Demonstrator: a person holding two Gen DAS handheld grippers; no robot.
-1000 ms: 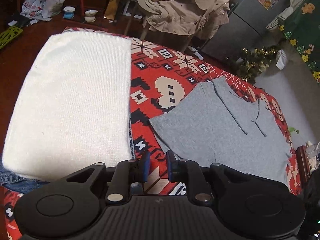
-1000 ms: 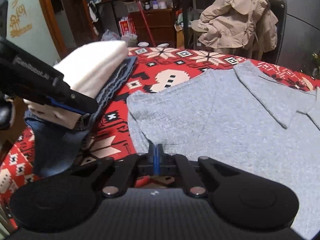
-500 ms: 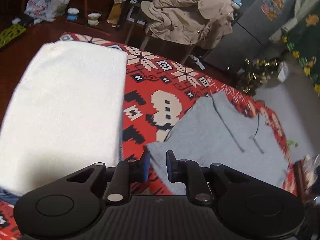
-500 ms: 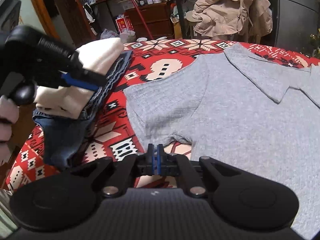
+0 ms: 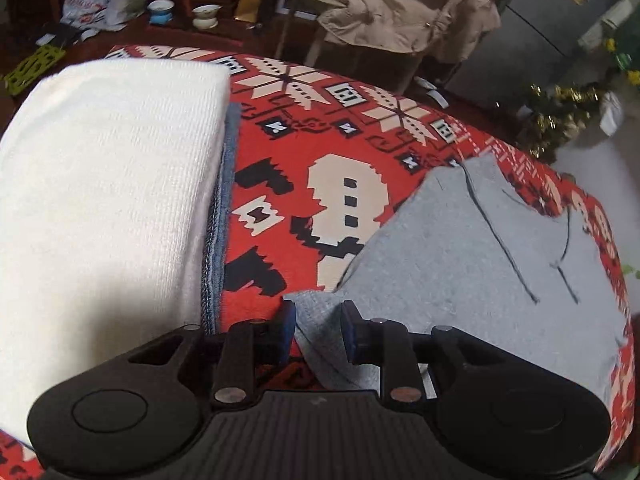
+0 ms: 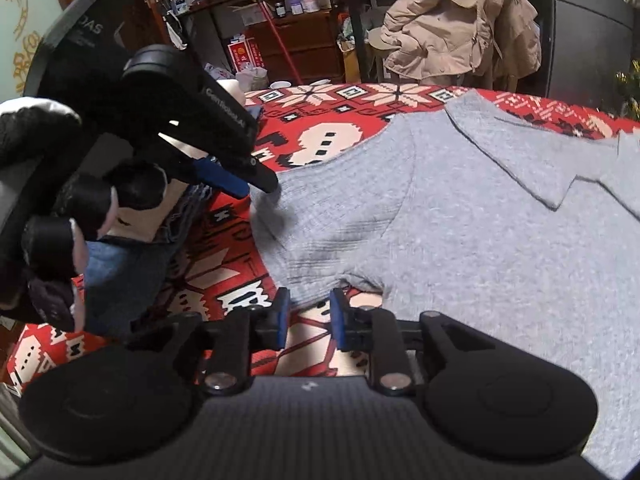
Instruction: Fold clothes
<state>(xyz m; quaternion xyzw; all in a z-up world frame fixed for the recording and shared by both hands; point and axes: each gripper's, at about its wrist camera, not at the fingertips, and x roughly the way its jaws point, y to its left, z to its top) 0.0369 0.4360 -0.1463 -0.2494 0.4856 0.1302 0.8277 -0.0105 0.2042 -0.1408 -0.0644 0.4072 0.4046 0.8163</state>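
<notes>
A grey short-sleeved shirt [image 5: 480, 272] [image 6: 460, 220] lies flat on the red patterned cloth [image 5: 288, 152]. My left gripper [image 5: 318, 328] points steeply down at the outer corner of its sleeve. Its jaws are opening, and sleeve cloth lies between the blue pads without being pinched. From the right wrist view I see that left gripper [image 6: 264, 186] in a gloved hand [image 6: 40, 220], tips on the sleeve's far corner. My right gripper [image 6: 308, 316] sits at the sleeve's near hem. Its jaws are opening, with the hem edge just at the fingertips.
A folded white knit [image 5: 100, 200] rests on folded denim [image 5: 218, 220] at the left of the cloth. Beyond the table stand a chair with a beige coat [image 5: 400, 8] [image 6: 452, 24], floor clutter, bowls [image 5: 206, 14] and a grey cabinet [image 5: 540, 20].
My left gripper has moved right and down, from beside the white stack to the grey sleeve's corner, and its jaws stand wider. My right gripper's jaws went from shut to parted.
</notes>
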